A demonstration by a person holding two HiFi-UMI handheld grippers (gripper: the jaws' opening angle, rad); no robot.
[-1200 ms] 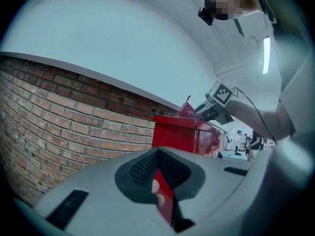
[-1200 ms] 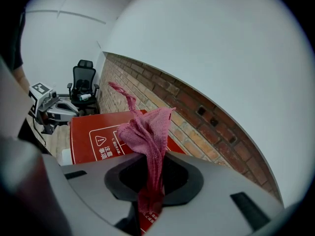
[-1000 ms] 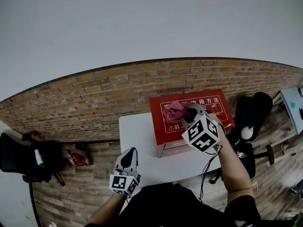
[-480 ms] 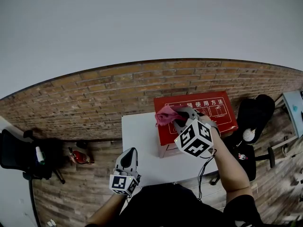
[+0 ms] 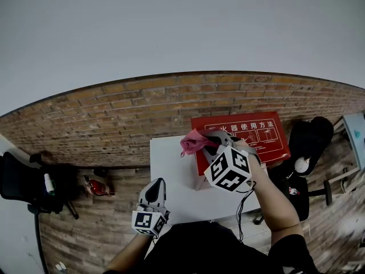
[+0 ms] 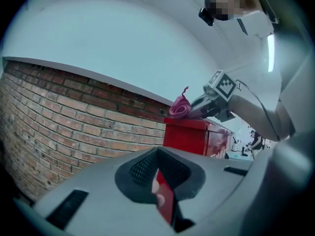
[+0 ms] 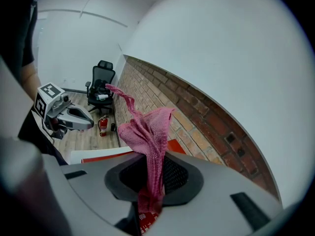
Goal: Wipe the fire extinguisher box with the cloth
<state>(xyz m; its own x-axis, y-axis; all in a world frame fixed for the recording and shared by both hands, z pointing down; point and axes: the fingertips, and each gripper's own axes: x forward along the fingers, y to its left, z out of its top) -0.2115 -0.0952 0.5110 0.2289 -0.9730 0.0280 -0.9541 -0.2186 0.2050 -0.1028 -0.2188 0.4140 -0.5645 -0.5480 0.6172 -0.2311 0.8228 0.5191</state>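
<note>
The right claw (image 5: 211,144) is closed on the pink cloth (image 5: 193,141). In the right gripper view the cloth (image 7: 147,132) runs up from between the jaws, which are pinched on its lower part, and flares out above them. In the head view, right of centre, the bunched cloth sits at the left edge of the red fire extinguisher box (image 5: 251,138). The left gripper view shows the cloth (image 6: 179,107) on the top left corner of the box (image 6: 194,137). The box lies on the white tabletop (image 5: 171,176), close to the brick wall (image 5: 114,119) behind it. The left claw (image 5: 154,188) hangs at the lower middle of the head view, by the near edge of the tabletop and well apart from the box. Its jaws are together, with only a thin slit between them and nothing gripped. At the left, a small red fire extinguisher (image 5: 97,188) lies on the wooden floor near a black office chair (image 5: 20,184).
</note>
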